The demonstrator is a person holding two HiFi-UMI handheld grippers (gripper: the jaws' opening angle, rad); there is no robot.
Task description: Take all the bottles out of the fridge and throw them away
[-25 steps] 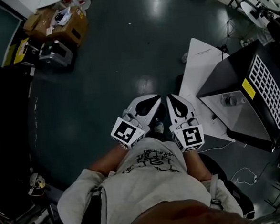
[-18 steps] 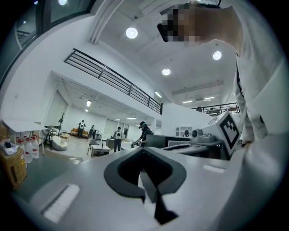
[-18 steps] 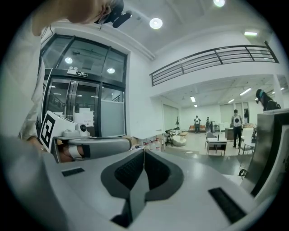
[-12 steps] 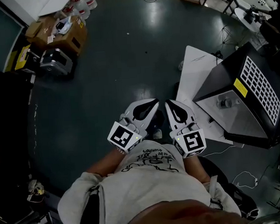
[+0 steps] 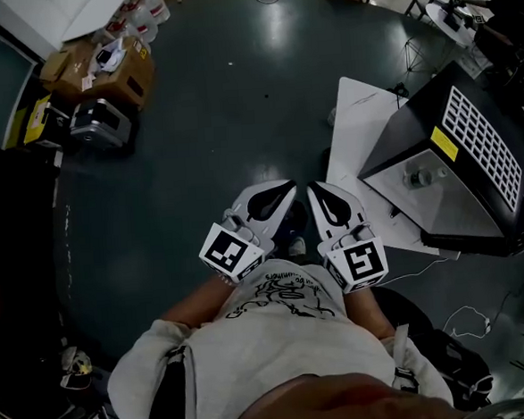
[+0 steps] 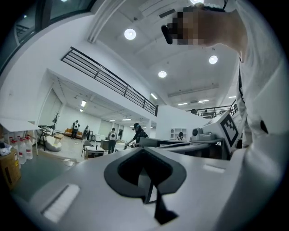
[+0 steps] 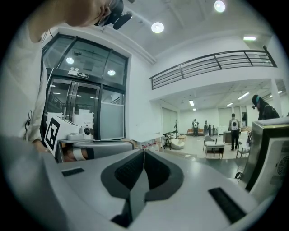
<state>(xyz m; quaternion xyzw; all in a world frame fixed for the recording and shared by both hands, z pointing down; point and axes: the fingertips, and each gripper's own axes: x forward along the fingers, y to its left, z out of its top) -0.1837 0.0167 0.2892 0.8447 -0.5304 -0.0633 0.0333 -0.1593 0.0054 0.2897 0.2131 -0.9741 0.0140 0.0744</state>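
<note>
**Head view, start of approach.** Left gripper [image 5: 283, 190] and right gripper [image 5: 319, 193] are held side by side just ahead of the person's torso [image 5: 272, 356], over the dark floor [image 5: 195, 146]. The jaws of each are pressed together w/ nothing between. The black fridge [image 5: 409, 136] is seen ahead and to the right, well apart from both. One clear bottle [image 5: 418, 177] is made out on its grey inner face; its long axis is not resolvable. The right gripper is judged nearer, so a rightward turn w/ jaws opened is prob. needed first.
</note>
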